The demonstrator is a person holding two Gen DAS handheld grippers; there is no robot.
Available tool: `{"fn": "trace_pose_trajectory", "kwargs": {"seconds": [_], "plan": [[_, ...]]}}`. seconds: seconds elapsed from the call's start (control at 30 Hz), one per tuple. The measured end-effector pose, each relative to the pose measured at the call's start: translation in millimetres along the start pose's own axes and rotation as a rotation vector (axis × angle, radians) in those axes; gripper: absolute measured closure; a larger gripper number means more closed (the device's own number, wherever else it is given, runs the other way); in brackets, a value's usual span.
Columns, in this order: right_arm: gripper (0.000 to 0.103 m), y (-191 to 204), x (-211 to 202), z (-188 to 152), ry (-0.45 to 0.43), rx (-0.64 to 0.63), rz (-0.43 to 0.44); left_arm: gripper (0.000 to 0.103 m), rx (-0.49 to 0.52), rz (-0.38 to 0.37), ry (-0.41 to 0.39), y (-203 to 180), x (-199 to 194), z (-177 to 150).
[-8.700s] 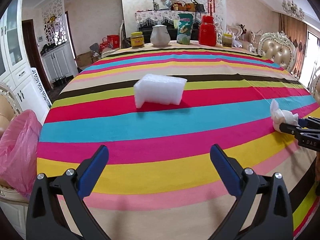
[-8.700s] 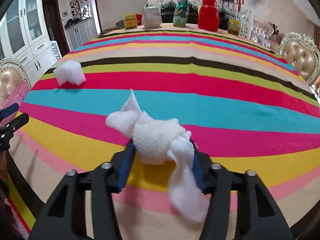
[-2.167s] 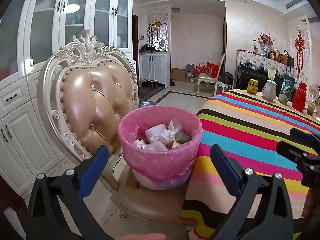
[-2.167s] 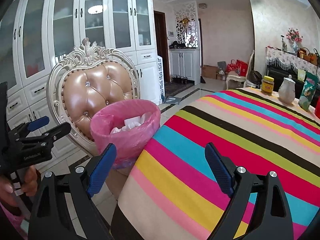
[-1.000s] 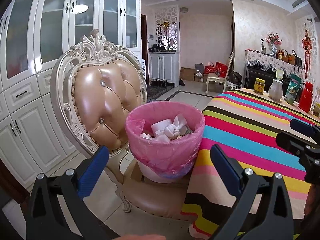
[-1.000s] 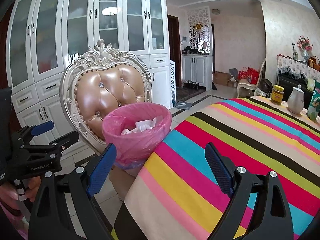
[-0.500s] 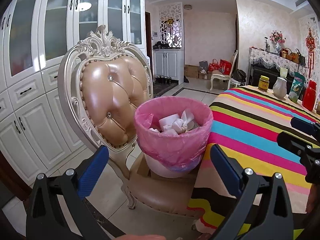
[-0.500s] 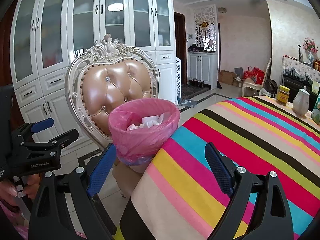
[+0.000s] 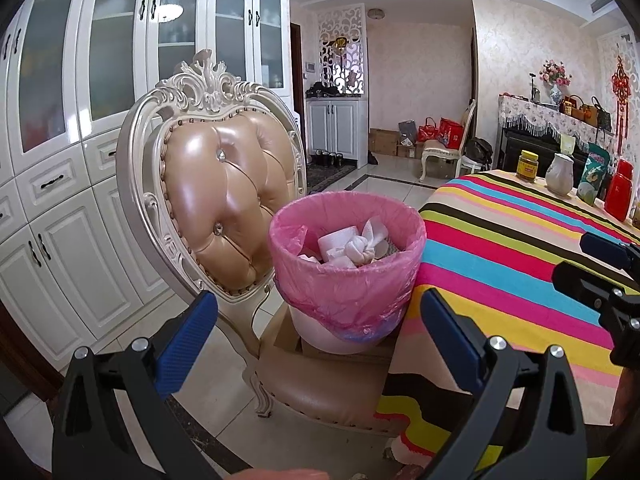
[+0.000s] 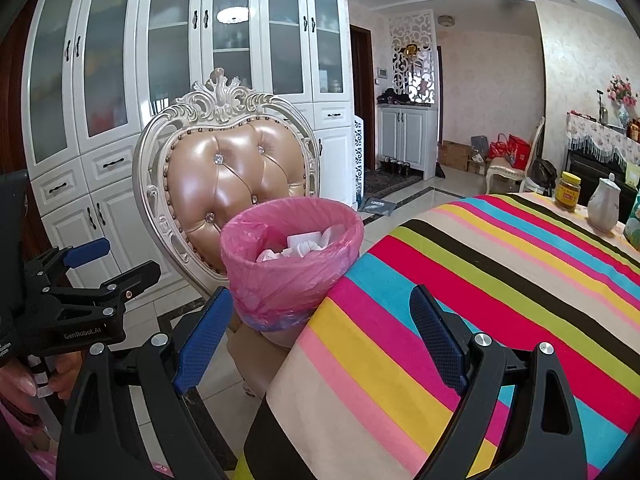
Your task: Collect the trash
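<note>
Two sets of blue-padded tongs fill the bottom of my views, and both stand spread wide with nothing between them: my left gripper [image 9: 318, 334] frames the seat below the bin, and my right gripper [image 10: 320, 332] straddles the near edge of the table. In the right wrist view I also see the left gripper [image 10: 110, 260] from the side, its jaws apart and empty, held low by the chair. In the left wrist view the right gripper [image 9: 596, 262] pokes in over the cloth, likewise parted. Just beyond the tongs sits the trash bin [image 9: 346, 280], lined with a pink bag, standing on the seat of the padded chair [image 9: 224, 200] and touching the table's edge. Inside it I can see the collected trash: a knotted white tissue wad [image 9: 362, 246] lying on top of other white scraps. To the right runs the striped tablecloth [image 9: 520, 248]. At its far end stand a yellow-lidded jar [image 9: 528, 165], a white jug [image 9: 559, 174], a green packet [image 9: 594, 180] and a red flask [image 9: 619, 190]. Behind the chair rise white cabinets [image 9: 100, 120] with glass doors.
</note>
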State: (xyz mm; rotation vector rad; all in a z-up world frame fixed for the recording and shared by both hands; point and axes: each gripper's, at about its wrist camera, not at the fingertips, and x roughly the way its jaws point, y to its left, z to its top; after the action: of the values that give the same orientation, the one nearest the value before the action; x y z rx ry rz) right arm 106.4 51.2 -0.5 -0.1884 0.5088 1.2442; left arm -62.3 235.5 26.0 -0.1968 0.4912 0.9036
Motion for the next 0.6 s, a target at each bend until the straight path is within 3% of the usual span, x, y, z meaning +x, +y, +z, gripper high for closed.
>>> {"fn": "trace_pose_trajectory", "kwargs": {"seconds": [0.6], "plan": [[0.018,-1.5,0.2,0.9,0.006,0.007,-0.004,0.005,0.007,-0.001,0.004,-2.4,0.8,-2.2]]}}
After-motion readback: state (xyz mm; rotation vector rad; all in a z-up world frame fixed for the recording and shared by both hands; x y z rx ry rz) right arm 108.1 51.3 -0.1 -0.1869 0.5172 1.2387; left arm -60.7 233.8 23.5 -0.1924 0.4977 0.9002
